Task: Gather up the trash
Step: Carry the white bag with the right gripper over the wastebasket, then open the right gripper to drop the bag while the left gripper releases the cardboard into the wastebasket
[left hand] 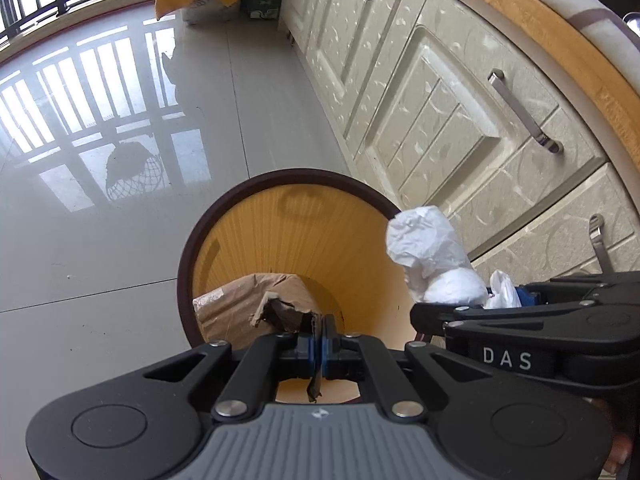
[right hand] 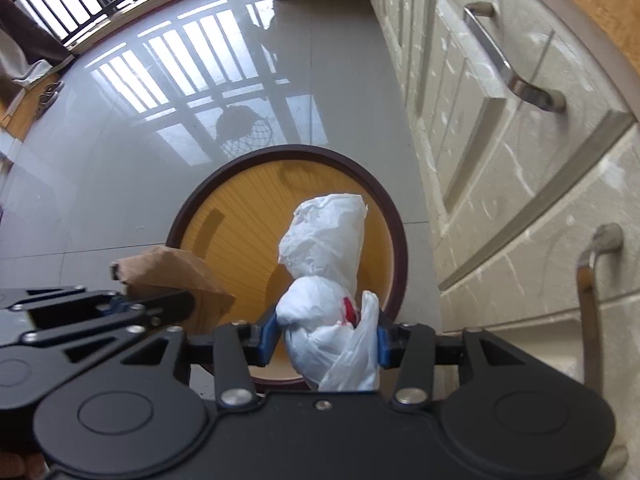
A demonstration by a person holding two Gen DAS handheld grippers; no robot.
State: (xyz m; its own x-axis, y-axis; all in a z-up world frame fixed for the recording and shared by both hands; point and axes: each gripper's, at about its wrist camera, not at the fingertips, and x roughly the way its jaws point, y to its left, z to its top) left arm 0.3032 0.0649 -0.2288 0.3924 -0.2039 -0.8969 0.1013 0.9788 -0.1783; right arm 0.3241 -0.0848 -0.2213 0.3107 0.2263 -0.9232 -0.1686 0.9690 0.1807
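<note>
1. 2 grippers: left gripper [left hand: 320, 350], right gripper [right hand: 326, 340].
2. 1 trash bin [right hand: 224, 236], yellow inside.
3. 1 white plastic bag [right hand: 328, 264].
4. 1 brown cardboard pc. [left hand: 244, 304].
5. 2 metal cabinet handles visible, e.g. [left hand: 524, 110].

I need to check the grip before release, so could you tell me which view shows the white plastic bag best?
The right wrist view: the white plastic bag sits centred, clamped in the right gripper. The left wrist view shows it side-on at the right.
</note>
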